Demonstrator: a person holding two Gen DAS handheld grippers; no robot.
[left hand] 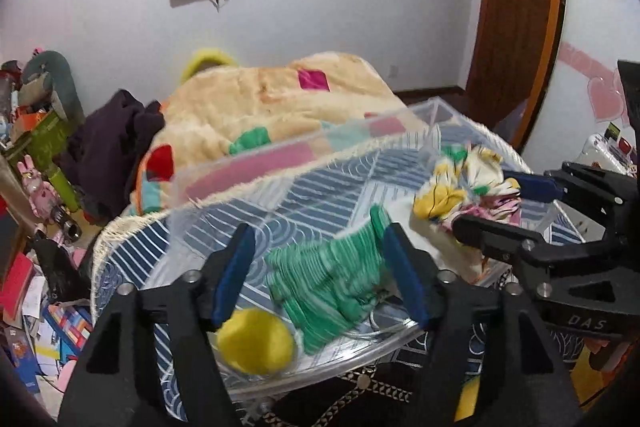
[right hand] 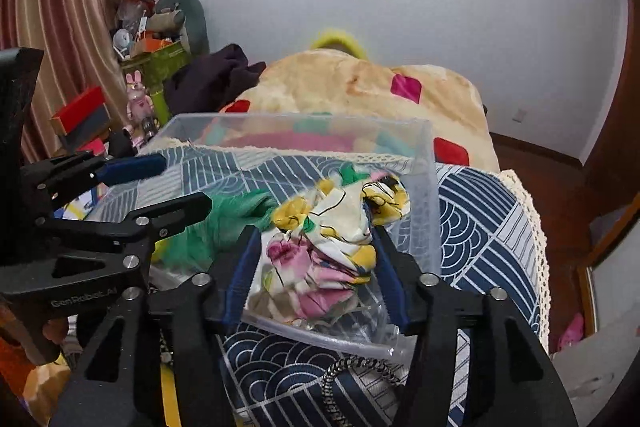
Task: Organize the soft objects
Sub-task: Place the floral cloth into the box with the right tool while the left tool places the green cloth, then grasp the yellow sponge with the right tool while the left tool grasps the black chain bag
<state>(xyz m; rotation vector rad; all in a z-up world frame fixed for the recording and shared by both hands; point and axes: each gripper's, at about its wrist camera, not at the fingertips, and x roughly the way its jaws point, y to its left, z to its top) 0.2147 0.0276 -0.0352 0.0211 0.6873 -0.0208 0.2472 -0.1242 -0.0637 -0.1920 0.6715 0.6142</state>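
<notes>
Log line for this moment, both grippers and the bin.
left gripper: open over green striped cloth | right gripper: around floral cloth, grip unclear | clear bin: holds both cloths, yellow ball

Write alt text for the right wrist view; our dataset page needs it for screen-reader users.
The right hand-held gripper straddles a crumpled floral cloth inside a clear plastic bin on a blue patterned cover. The left hand-held gripper reaches in beside a green striped cloth. A patchwork blanket lies behind.
</notes>
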